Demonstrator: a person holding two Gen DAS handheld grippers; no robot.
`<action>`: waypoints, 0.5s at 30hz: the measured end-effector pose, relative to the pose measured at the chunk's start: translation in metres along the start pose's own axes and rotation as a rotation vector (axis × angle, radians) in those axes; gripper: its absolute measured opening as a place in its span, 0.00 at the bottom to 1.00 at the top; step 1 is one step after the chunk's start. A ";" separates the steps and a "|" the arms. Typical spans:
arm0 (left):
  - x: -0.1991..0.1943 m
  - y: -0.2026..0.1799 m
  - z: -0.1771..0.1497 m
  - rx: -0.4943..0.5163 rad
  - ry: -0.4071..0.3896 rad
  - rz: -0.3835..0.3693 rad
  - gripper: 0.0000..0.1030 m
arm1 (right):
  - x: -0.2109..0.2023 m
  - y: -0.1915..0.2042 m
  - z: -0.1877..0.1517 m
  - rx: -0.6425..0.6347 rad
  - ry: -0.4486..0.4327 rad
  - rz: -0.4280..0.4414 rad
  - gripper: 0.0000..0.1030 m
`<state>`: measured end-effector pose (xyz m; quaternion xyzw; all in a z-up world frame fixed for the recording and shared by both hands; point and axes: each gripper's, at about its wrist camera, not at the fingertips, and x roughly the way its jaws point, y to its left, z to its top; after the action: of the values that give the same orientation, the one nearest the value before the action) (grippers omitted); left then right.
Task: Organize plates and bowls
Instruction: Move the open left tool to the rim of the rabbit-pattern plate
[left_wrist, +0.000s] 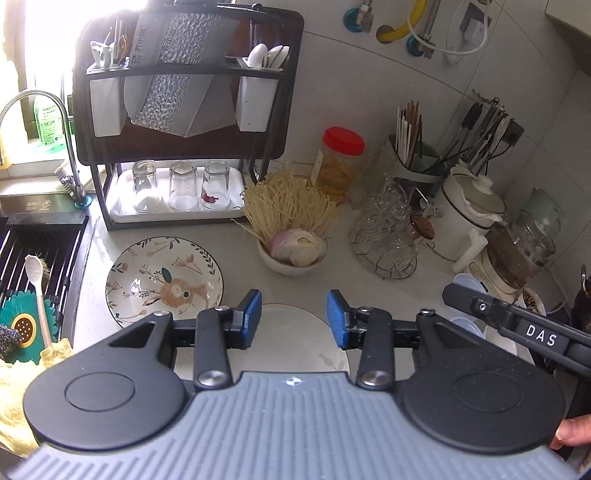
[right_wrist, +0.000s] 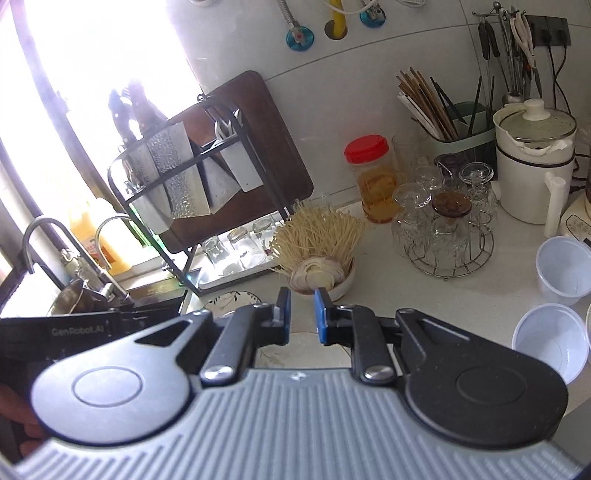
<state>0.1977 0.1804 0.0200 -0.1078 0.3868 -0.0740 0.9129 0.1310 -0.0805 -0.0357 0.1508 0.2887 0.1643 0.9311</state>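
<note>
The white countertop filled most of both views, with the sink sunk into it at the left. A black two-tier rack stood at the back by the sink, a dark cutting board propped behind it and a white tray with three upturned glasses on its lower level. A white electric pot sat toward the right, and a wire stand of upturned glass cups stood just beside it.

The floral plate with a deer pattern lay flat on the counter in front of the rack, near the sink's edge. A second, plain white plate lay just right of it, directly below the left gripper, whose blue-padded fingers were spread wide above the plate and gripped nothing. A white bowl holding enoki mushrooms and sliced onion stood behind that plate.

In the right wrist view, the right gripper hung over the same plain plate, its fingers narrowly parted with nothing between them. Two translucent plastic cups stood at the right of the counter. A red-lidded jar stood by the wall behind the mushrooms.
</note>
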 end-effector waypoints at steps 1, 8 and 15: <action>-0.002 -0.001 -0.001 -0.004 0.000 -0.004 0.43 | -0.002 -0.001 -0.001 -0.001 0.004 0.000 0.17; -0.004 -0.002 -0.017 -0.033 0.013 0.000 0.44 | -0.002 -0.008 -0.007 -0.022 0.047 0.020 0.17; -0.001 -0.009 -0.035 -0.099 0.008 0.034 0.44 | 0.001 -0.017 -0.012 -0.055 0.092 0.054 0.17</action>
<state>0.1718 0.1668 -0.0007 -0.1459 0.3955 -0.0398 0.9059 0.1284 -0.0934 -0.0518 0.1251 0.3222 0.2041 0.9159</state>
